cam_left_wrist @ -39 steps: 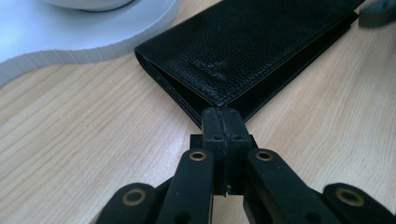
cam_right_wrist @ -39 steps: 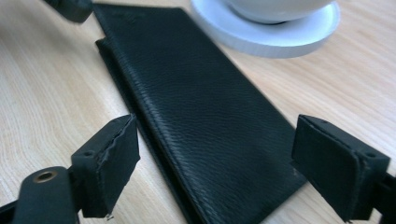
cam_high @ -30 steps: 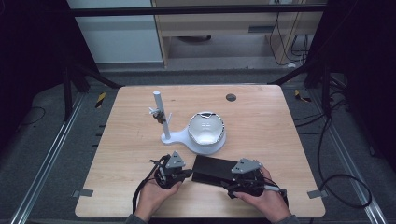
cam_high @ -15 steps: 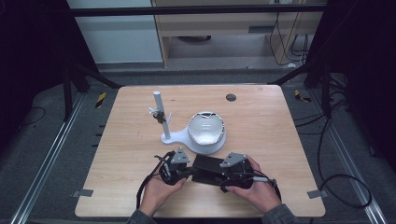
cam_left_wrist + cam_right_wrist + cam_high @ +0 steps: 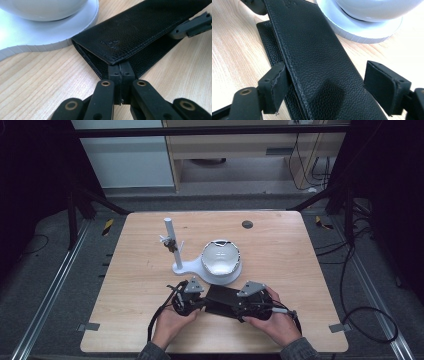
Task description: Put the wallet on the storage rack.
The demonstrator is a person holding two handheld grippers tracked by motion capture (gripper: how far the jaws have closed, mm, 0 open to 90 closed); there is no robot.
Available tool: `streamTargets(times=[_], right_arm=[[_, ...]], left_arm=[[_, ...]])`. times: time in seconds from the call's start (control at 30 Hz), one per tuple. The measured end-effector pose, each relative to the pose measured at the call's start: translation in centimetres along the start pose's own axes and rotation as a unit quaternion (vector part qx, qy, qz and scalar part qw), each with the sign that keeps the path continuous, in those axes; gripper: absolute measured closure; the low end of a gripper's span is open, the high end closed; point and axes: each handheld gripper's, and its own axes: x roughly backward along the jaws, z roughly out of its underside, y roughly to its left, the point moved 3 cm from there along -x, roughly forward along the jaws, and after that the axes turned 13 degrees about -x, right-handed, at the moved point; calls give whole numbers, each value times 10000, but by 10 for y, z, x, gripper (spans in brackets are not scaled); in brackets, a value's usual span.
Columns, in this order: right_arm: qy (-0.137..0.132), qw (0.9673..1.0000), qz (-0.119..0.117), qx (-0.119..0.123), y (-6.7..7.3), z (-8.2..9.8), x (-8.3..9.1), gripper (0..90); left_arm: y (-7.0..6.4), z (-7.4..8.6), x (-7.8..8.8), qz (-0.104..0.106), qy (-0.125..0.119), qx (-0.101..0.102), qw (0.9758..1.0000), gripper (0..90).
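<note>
Left tongs (image 5: 121,75) clamp the black case's (image 5: 223,299) near corner. Right tongs (image 5: 332,87) straddle its far end, closing in, right pad not yet touching. Case lies on worktop (image 5: 125,285).

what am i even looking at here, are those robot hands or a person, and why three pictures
It is a person at a wooden table, holding a hand-held clamp tool in each hand. One picture comes from a camera above the table; the other two come from small cameras riding on each tool, looking along its black jaws.

On the table stands a white stand with a post and a bowl-like cup. In front of it lies a black leather wallet.

The left tool is shut on the edge of the wallet's lower flap. The right tool has just been closing; its jaws straddle the upper flap, one pad touching, the other still apart.
</note>
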Motion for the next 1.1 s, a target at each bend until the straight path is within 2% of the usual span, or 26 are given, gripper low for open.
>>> streamTargets(times=[0.33, 0.67, 0.73, 1.03, 1.1], right_arm=[[127, 9999, 9, 113, 7, -1, -10, 230], [166, 9996, 133, 175, 8, -2, -16, 304], [139, 9996, 180, 169, 6, -2, -15, 356], [140, 9991, 338, 227, 6, -4, -16, 442], [125, 9988, 399, 265, 5, -5, -15, 532]], left_arm=[[1, -4, 4, 38, -125, 28, 9999, 900], [2, -12, 7, 27, -202, 23, 9998, 900], [2, -13, 8, 60, -198, 12, 9998, 900], [1, -18, 9, 65, -222, 25, 9997, 900], [1, -17, 10, 76, -182, 8, 9998, 900]])
